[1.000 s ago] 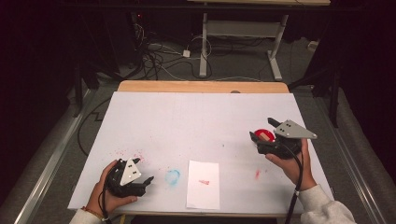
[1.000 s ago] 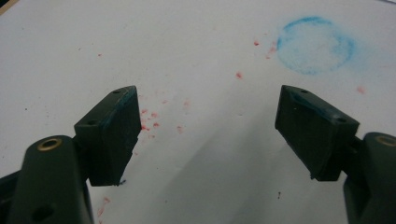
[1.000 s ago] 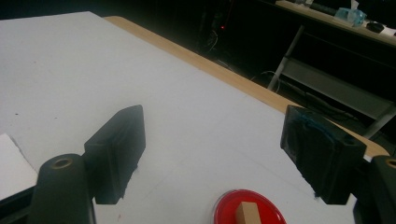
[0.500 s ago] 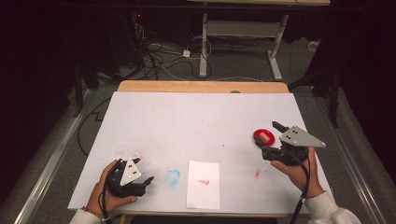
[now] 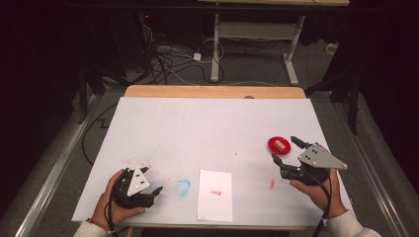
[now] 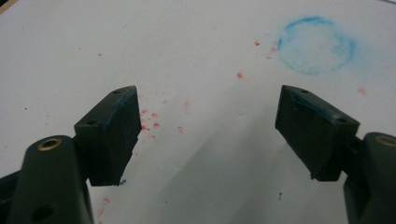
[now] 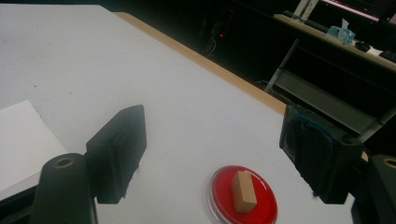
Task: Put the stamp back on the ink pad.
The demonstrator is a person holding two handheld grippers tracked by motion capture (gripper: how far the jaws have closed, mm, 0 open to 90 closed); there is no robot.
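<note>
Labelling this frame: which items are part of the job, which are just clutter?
In the job:
- red dish
- wooden block lying in it
- right tongs, open beside the dish
- paper sheet with a red mark

Lying about:
- left tongs, open, idle
- blue ring stain
- red specks

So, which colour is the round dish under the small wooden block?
Red. The dish under the tan block shows best in the right gripper view.

Small tan wooden block [image 5: 280,144] lying in a round red shallow dish [image 5: 272,143] at the right of the white-covered table [image 5: 212,123], right gripper [image 5: 288,151] just beside the dish on its near right, white rectangular paper sheet [image 5: 215,195] at the near middle edge, blue ring-shaped stain [image 5: 182,187] to the left of the sheet, left gripper [image 5: 154,193] near the stain at the near left corner.
</note>
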